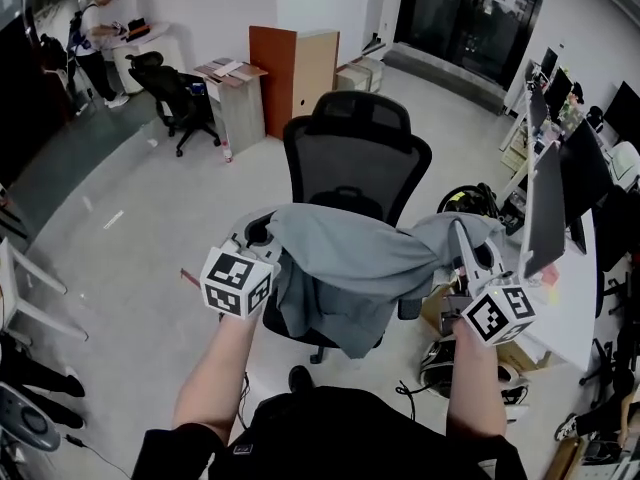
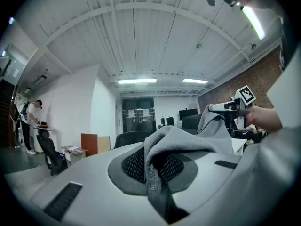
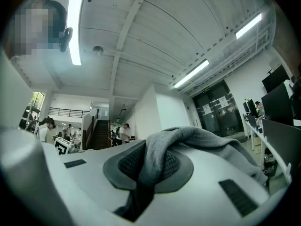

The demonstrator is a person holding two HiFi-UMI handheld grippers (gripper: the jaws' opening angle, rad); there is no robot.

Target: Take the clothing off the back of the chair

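Head view: left gripper (image 1: 262, 240) and right gripper (image 1: 462, 243) are each clamped on one end of the grey clothing (image 1: 340, 268). It hangs spread between them in front of the black mesh chair (image 1: 350, 153). The top of the chair's back is bare. The cloth hides the seat and lower back, so I can't tell whether it touches the chair. The marker cubes (image 1: 237, 281) cover both hands. Bare forearms (image 1: 215, 368) reach forward, grippers roughly level.

Left gripper view: left gripper (image 2: 157, 173) has its jaws together on a fold of the clothing (image 2: 188, 142). The right gripper (image 2: 230, 108) is at far right, its end buried in cloth.

Right gripper view: right gripper (image 3: 146, 173) likewise has a fold of the clothing (image 3: 197, 140) pinched between its pads. Notices on the glass door (image 3: 214, 105) are too small to read.
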